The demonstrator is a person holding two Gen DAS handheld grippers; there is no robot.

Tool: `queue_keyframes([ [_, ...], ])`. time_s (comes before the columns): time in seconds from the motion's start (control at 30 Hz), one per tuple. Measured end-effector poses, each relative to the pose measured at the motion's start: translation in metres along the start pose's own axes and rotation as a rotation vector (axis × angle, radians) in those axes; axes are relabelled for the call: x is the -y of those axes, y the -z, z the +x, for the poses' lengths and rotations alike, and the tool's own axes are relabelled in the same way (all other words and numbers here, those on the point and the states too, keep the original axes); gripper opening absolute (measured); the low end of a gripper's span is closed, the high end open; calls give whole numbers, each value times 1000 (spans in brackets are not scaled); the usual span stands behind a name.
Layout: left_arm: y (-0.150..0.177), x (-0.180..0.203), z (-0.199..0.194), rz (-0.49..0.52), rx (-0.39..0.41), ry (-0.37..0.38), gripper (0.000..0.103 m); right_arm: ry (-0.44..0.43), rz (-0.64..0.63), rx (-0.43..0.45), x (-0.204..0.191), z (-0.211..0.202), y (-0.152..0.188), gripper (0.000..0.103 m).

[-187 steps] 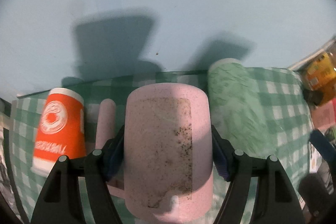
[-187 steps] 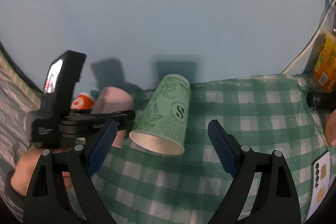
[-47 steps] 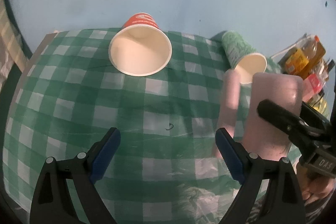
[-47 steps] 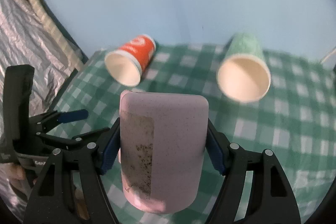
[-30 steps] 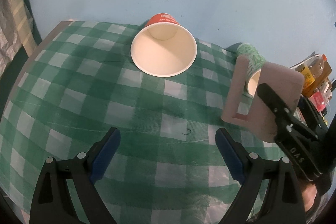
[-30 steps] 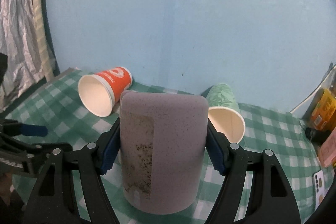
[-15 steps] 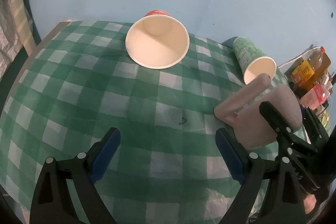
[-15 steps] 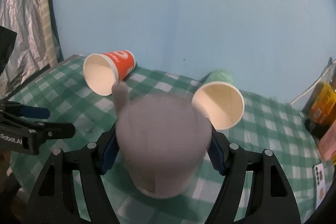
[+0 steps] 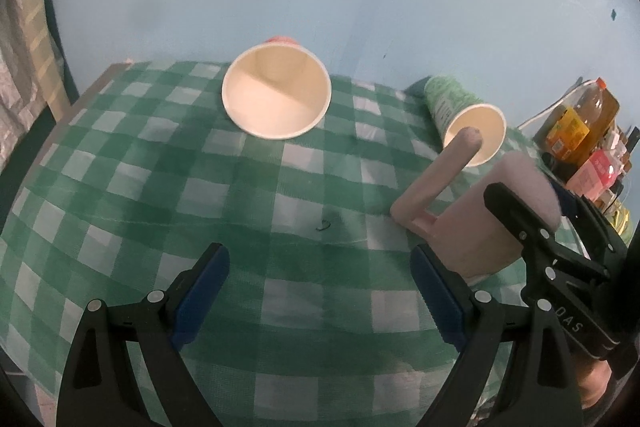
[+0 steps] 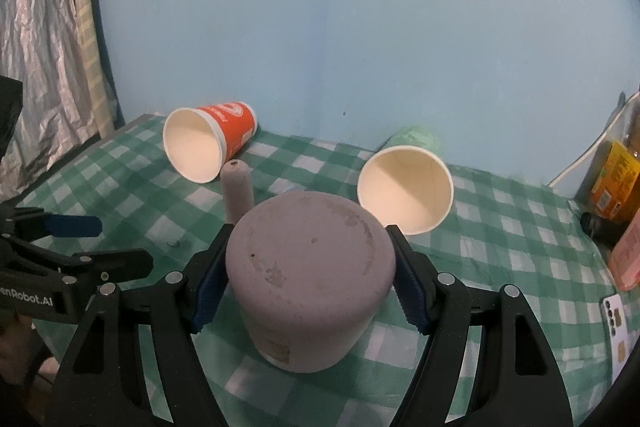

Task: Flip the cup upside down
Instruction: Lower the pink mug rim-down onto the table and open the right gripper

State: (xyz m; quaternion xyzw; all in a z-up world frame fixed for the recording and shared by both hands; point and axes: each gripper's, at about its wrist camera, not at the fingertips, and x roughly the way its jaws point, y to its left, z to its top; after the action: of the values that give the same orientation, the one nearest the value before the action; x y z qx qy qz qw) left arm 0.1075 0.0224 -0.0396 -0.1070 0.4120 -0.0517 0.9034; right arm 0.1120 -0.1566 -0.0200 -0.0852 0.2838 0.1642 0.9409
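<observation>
While your right gripper [image 10: 306, 289] clamps the stiff, smooth pink mug [image 10: 310, 277] mid-wall, keep that hold firm; your left gripper [image 9: 320, 293] gapes empty.

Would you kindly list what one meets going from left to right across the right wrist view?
Left gripper → orange paper cup → pink mug held in the right gripper → green paper cup → yellow-labelled bottle
</observation>
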Motion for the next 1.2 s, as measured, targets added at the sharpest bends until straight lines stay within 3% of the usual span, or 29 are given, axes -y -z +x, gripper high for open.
queue_keyframes([
  [0.17,7,7,-15,14,82,-10,94,8,23,72,3,-19,-2,75],
  [0.3,14,16,-30,34,160,-18,100,34,51,149,9,-42,0,75],
  [0.47,25,32,-50,100,279,-44,102,53,89,190,19,-66,4,76],
  [0.63,34,43,-67,133,389,-74,102,64,132,211,29,-84,15,87],
  [1.2,59,68,-77,200,485,-93,102,95,161,203,32,-100,38,87],
])
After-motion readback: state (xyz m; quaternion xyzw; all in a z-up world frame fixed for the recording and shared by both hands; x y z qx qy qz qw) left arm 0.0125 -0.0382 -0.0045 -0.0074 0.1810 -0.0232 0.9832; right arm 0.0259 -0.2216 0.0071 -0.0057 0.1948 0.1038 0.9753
